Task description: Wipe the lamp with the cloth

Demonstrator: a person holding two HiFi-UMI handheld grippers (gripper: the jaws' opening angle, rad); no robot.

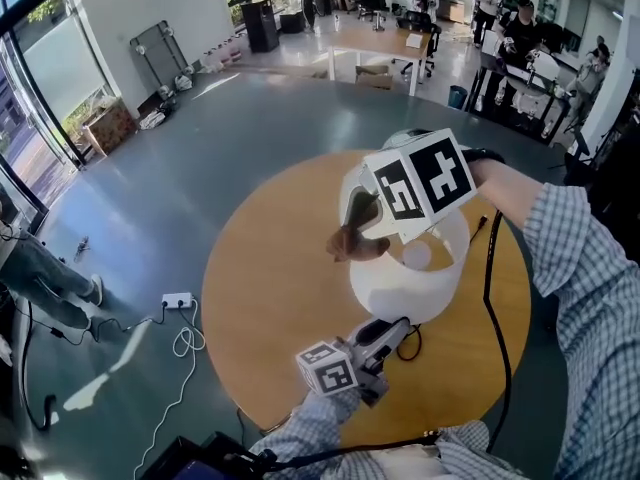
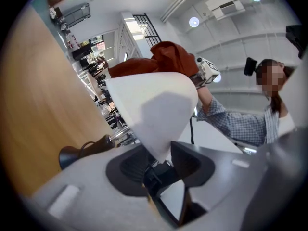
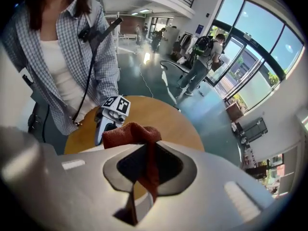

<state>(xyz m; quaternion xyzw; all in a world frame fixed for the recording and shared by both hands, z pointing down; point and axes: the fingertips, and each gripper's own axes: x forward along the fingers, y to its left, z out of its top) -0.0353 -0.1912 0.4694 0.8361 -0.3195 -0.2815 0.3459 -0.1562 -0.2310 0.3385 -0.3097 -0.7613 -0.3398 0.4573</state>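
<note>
Table [image 1: 265, 308]: round wooden top on a grey office floor [image 1: 150, 168].
Lamp [image 1: 415, 293]: white shade tilted over the table's middle, with its edge caught by the Left gripper.
Right gripper [image 3: 147, 177]: reaches in from beyond the shade, jaws pinched on the Cloth.
Left gripper [image 2: 163, 163]: near the table's near edge, jaws clamped on the shade's wall.
Cloth [image 1: 355, 240]: rust-brown and bunched, sitting at the shade's rim.

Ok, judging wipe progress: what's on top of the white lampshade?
A rust-red cloth bunched over the white cone-shaped lampshade's rim, held by the right gripper. The shade beneath is covered.
</note>
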